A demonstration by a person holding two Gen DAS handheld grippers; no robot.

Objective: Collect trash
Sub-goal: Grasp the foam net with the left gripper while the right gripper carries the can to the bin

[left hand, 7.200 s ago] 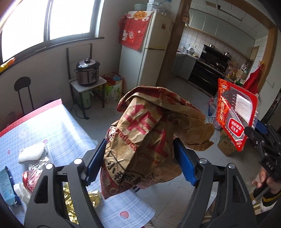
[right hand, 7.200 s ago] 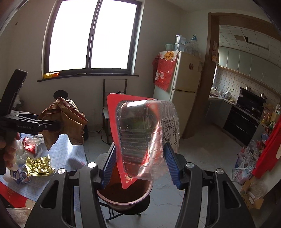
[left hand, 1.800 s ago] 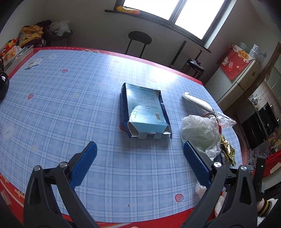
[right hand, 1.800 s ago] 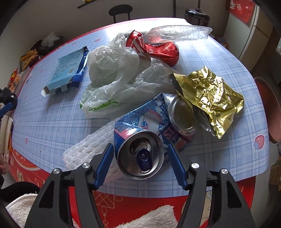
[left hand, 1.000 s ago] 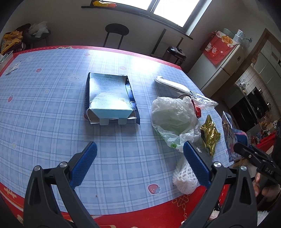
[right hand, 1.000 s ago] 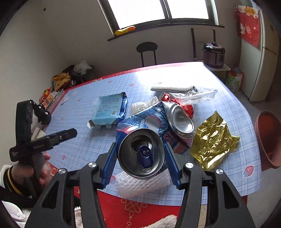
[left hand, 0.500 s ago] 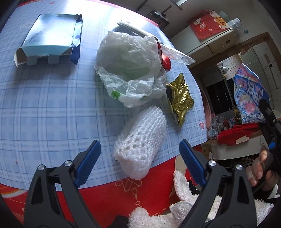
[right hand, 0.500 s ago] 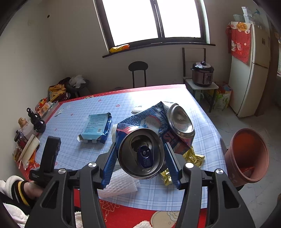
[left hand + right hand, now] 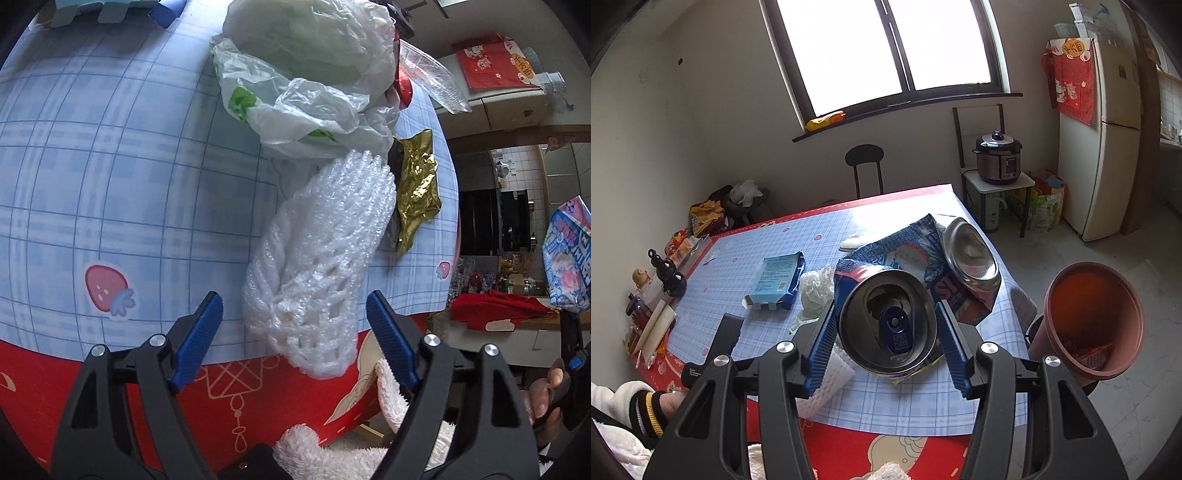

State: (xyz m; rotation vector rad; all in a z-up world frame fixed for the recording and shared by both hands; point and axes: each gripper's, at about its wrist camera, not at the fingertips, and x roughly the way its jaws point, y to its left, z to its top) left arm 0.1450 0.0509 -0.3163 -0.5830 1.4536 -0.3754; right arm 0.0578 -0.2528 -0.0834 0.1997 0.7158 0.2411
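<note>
white foam net (image 9: 317,258) sits between closing left gripper (image 9: 295,332), no contact yet. right gripper (image 9: 882,343) clamps can (image 9: 888,321); next: bin (image 9: 1093,317).

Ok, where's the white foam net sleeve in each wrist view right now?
Left wrist: the white foam net sleeve lies centre frame at the table's near edge, between the closing left tongs, not yet touched.
Right wrist: only its end shows low and left of centre, behind the right tongs shut on the crushed can.
Shared landmark: the white plastic bag beside it.
</note>
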